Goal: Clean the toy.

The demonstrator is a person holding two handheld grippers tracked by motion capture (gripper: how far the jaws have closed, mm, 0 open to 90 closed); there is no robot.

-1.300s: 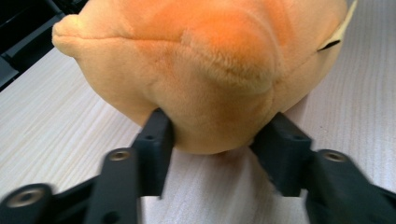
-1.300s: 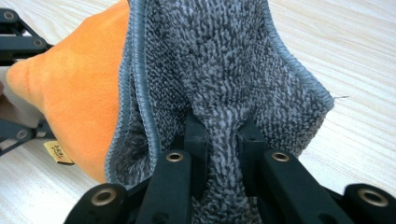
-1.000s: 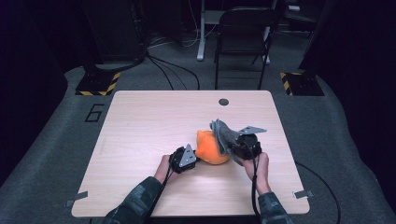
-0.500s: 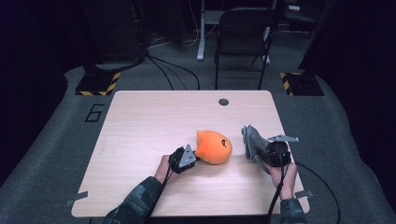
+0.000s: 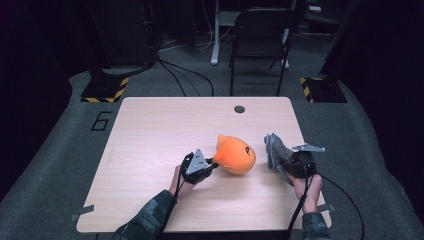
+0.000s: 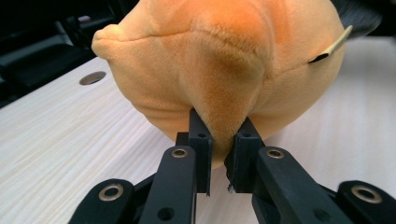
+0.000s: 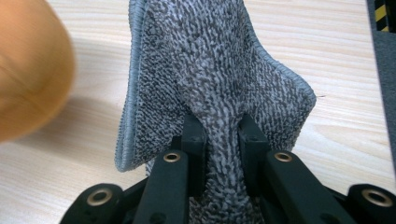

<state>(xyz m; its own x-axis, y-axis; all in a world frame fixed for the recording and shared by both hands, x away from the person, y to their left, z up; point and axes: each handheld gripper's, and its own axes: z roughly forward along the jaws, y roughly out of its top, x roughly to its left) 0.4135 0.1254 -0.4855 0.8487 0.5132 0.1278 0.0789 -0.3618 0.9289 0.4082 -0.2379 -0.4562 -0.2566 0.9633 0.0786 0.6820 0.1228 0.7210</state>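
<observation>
- Evidently the left gripper [image 5: 214, 162] pinches a fold of the orange plush toy [image 5: 235, 154] between its jaws, probably to steady it near the middle of the counter [image 5: 150, 135].
- Its fabric is short-piled and soft, the body rounded and stuffed, with a seam ridge.
- Off to the right, the right gripper [image 5: 283, 161] clamps a bunched grey microfibre cloth [image 5: 274, 149], nubby with a stitched hem, held apart from the toy.
</observation>
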